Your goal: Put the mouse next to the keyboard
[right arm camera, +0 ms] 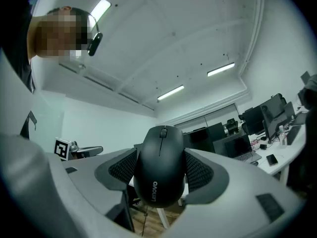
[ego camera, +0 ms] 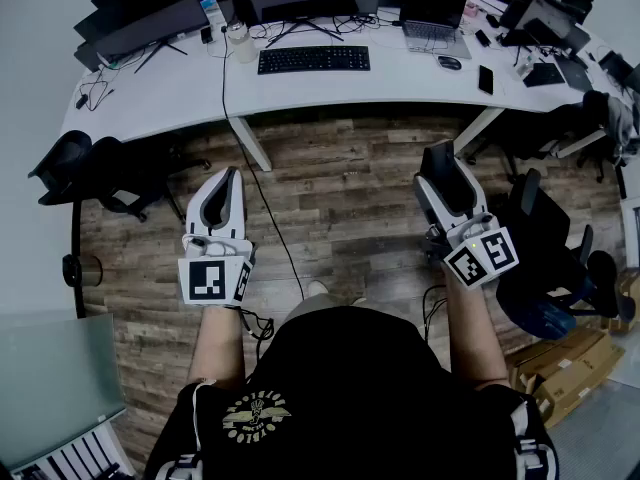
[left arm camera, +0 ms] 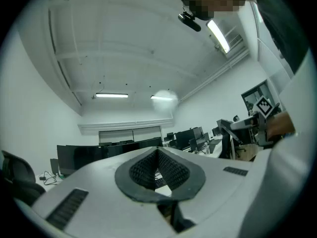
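My right gripper (right arm camera: pixel 161 152) is shut on a black mouse (right arm camera: pixel 159 180), whose sides sit between the two ribbed pads with its wheel end pointing away. In the head view that gripper (ego camera: pixel 440 160) hangs over the wooden floor, short of the desk. The black keyboard (ego camera: pixel 313 59) lies on the curved white desk (ego camera: pixel 180 93), near its far middle. My left gripper (ego camera: pixel 232 175) is held level with the right one, to the left; its pads (left arm camera: pixel 171 168) meet at the tips with nothing between them.
Monitors (ego camera: pixel 150 26) line the back of the desk. A laptop (ego camera: pixel 432 20), a second mouse (ego camera: pixel 449 62) and a phone (ego camera: pixel 485 79) lie right of the keyboard. Office chairs (ego camera: pixel 75 168) (ego camera: pixel 545 258) stand at both sides. A cable (ego camera: pixel 262 208) runs down across the floor.
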Available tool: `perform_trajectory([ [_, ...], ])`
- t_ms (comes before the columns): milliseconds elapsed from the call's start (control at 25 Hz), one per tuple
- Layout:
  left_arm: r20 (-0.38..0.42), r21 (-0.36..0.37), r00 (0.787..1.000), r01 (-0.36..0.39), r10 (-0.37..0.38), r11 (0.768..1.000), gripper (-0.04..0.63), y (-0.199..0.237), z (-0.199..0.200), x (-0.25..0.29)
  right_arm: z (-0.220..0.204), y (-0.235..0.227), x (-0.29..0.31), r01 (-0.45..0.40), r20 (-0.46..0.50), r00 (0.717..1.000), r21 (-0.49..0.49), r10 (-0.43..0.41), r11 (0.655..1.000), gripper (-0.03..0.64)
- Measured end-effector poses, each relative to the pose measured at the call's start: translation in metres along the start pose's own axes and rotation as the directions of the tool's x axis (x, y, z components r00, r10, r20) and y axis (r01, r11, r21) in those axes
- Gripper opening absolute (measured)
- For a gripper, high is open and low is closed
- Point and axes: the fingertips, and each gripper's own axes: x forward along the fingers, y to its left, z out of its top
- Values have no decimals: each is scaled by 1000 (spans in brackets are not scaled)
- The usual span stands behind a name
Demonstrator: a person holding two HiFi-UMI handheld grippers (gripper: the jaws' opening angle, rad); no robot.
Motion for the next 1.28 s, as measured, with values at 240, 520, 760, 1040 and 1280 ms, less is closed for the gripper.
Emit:
perform_trajectory([
  [240, 22, -24, 1000, 0, 1, 1000, 2, 41, -9, 4, 0, 2, 16, 70, 23, 997, -30, -69, 997, 298],
  [520, 22, -40, 1000, -15, 16, 999, 2, 69, -36, 16, 1, -10, 32, 151, 28, 988, -85, -149, 985, 298],
  [760, 12, -50, 1000, -27, 28, 998, 2, 86, -52, 48, 2, -32, 59, 156, 22, 988, -104, -154, 982, 298],
  [1040, -2, -29, 1000, -13, 13, 999, 2, 93, -58, 100, 7, -72, 98, 149, 38, 989, -112, -145, 983, 298],
  [1280, -5, 8, 999, -33, 33, 999, 2, 102, -64, 145, 3, -104, 135, 124, 22, 992, -91, -123, 988, 298],
])
